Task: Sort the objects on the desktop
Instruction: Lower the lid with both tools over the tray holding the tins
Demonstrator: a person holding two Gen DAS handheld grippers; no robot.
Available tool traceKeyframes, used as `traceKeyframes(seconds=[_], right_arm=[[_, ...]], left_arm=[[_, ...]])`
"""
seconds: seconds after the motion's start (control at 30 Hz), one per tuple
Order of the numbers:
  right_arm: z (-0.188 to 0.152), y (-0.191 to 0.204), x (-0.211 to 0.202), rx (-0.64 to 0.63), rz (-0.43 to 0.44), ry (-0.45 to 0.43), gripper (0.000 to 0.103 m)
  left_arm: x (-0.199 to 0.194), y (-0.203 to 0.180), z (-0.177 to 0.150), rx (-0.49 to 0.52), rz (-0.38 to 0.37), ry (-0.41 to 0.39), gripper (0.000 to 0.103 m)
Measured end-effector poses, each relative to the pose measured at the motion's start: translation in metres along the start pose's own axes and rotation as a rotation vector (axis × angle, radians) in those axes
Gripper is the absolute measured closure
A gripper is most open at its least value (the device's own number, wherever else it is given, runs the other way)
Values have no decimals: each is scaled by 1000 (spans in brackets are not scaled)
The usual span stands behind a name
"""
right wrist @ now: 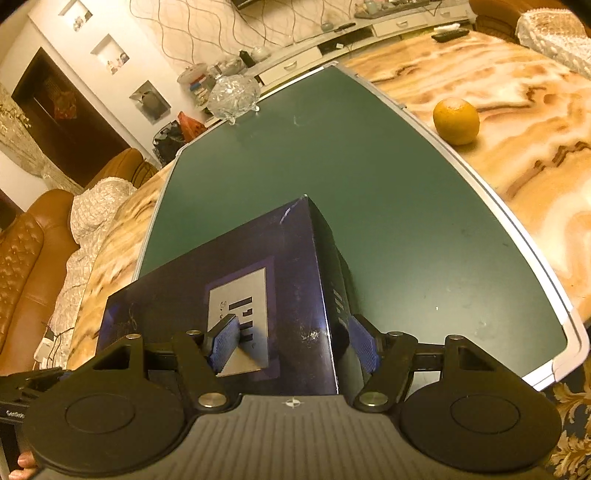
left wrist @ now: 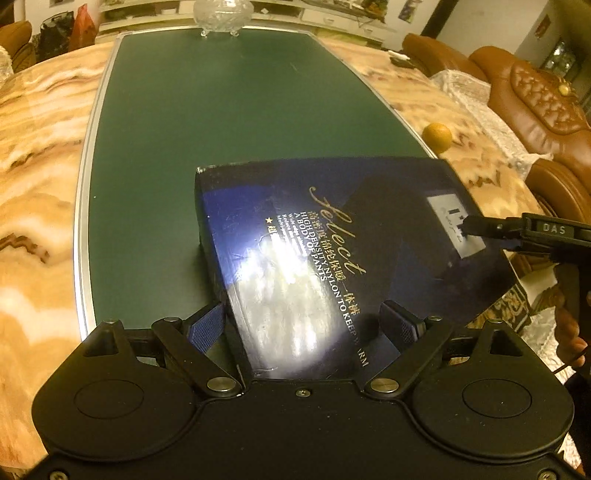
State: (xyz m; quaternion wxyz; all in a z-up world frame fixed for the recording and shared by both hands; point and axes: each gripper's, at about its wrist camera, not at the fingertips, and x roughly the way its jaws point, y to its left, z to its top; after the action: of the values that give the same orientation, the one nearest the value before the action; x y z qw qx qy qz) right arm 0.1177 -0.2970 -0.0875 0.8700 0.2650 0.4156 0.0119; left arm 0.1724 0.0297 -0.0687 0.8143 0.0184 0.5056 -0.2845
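Observation:
A dark blue flat box [left wrist: 332, 236] with gold lettering is tilted over the near part of the green mat [left wrist: 221, 122]. My left gripper [left wrist: 306, 325] clamps the box's near edge between its blue pads. My right gripper [right wrist: 295, 343] clamps the box [right wrist: 258, 266] at its corner, one pad on the white label on top, the other on the side face. The right gripper also shows at the right edge of the left wrist view [left wrist: 472, 227], its tip on the label.
An orange [left wrist: 437, 136] lies on the marble table [left wrist: 37, 166] right of the mat; it also shows in the right wrist view [right wrist: 456, 121]. A glass bowl [left wrist: 221, 14] stands at the mat's far end. Brown leather sofas [left wrist: 535, 96] flank the table.

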Motion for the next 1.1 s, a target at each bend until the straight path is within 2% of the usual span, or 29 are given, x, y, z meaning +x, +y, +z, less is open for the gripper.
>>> traceKeyframes(seconds=[0.33,0.47,0.57,0.63,0.7,0.77,0.93,1.1], right_arm=[[-8,-19,18,24,35,22,30],[-8,-22,15,38,44,25,31],[-10,-14,-4,12,26,-42,31],[-11,-3,-18,-43,1,-93,31],[-14,15,-29,-132,-31,-132,34],[-18,33,-29,-205,-61,-124,41],[-36,57,-15,-324,-152,-94,42],[-46,58,3,-342,-202,-37,45]], left_arm=[[13,-11,1,1,68,16,12],[16,-7,0,-36,67,22,14],[4,-7,1,-77,111,-41,14],[-5,-15,5,-97,180,-90,14],[-12,-31,9,-87,254,-141,14],[-12,-53,11,-39,282,-169,13],[18,-94,8,83,354,-119,13],[43,-96,-2,70,353,-50,13]])
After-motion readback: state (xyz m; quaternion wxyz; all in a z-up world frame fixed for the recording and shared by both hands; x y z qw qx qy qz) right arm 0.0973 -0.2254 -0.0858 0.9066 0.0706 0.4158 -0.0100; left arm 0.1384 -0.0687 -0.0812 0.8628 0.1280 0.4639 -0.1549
